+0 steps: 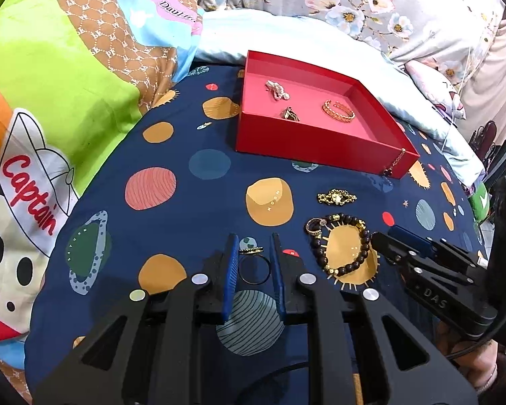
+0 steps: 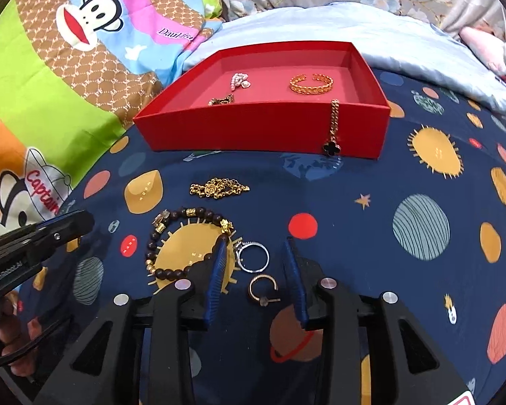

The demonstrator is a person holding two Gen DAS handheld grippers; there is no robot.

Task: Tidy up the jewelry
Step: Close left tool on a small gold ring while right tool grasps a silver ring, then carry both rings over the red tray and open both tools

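A red tray (image 1: 320, 150) (image 2: 259, 135) sits on the planet-print bedspread and holds a gold cuff (image 1: 338, 110) (image 2: 311, 83), a pearl piece (image 1: 277, 89) (image 2: 239, 80) and a small dark gold piece (image 1: 290, 113) (image 2: 221, 100). A gold chain with a black clover (image 2: 332, 128) (image 1: 394, 163) hangs over the tray's front wall. My left gripper (image 1: 254, 239) is open around a dark ring (image 1: 254, 267). My right gripper (image 2: 255, 240) (image 1: 384, 236) is open around a silver ring (image 2: 252, 256), with a gold hoop (image 2: 262, 291) nearer. A dark bead bracelet (image 1: 340, 244) (image 2: 185, 239) and a gold chain (image 1: 336, 197) (image 2: 219, 187) lie loose.
A cartoon monkey blanket (image 1: 67, 84) (image 2: 50, 67) is bunched on the left. A pale blue pillow (image 1: 303, 44) (image 2: 404, 44) and floral bedding (image 1: 371, 3) lie behind the tray. The left gripper's body (image 2: 27, 249) shows at the left of the right wrist view.
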